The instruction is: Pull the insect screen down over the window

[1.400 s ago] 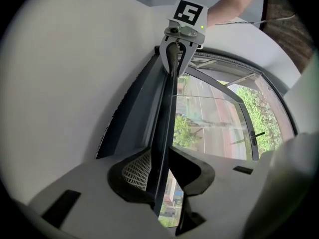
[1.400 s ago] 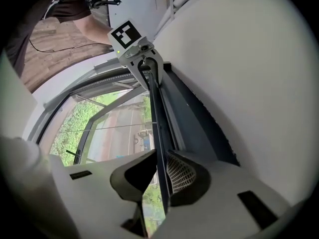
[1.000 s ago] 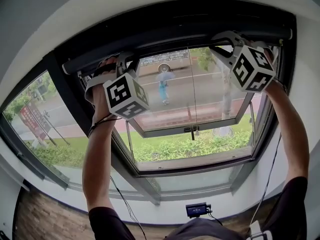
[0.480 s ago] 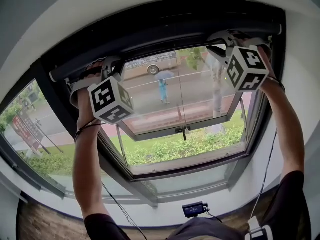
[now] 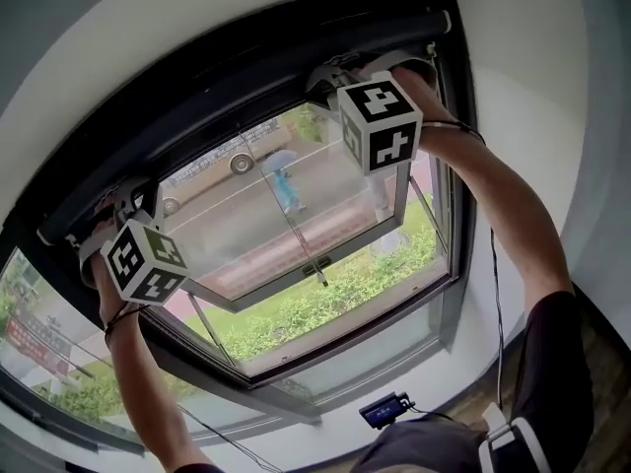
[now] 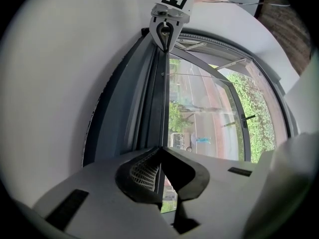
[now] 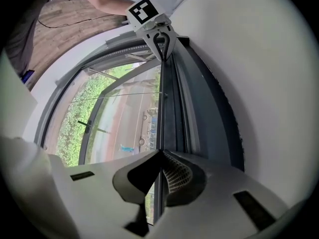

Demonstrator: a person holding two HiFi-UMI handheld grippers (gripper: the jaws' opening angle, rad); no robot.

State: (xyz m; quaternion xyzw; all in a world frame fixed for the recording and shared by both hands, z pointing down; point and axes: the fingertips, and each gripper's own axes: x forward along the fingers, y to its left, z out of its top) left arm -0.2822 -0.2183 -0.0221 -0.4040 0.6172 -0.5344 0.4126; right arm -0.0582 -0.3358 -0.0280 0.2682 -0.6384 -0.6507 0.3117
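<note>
Soft daylight floods in through the window; sharp pictures, heavy fisheye bending at edges.

The left claw and right claw are shown in pale grey, their cubes marked with black squares on white. The screen bar and window frame are seen in dark grey, the wall white, the grass outside green.

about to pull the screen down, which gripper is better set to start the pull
Left, slightly: the left gripper is shut on the screen bar. The right gripper has just been closing on the same bar, so its hold may be less settled.
</note>
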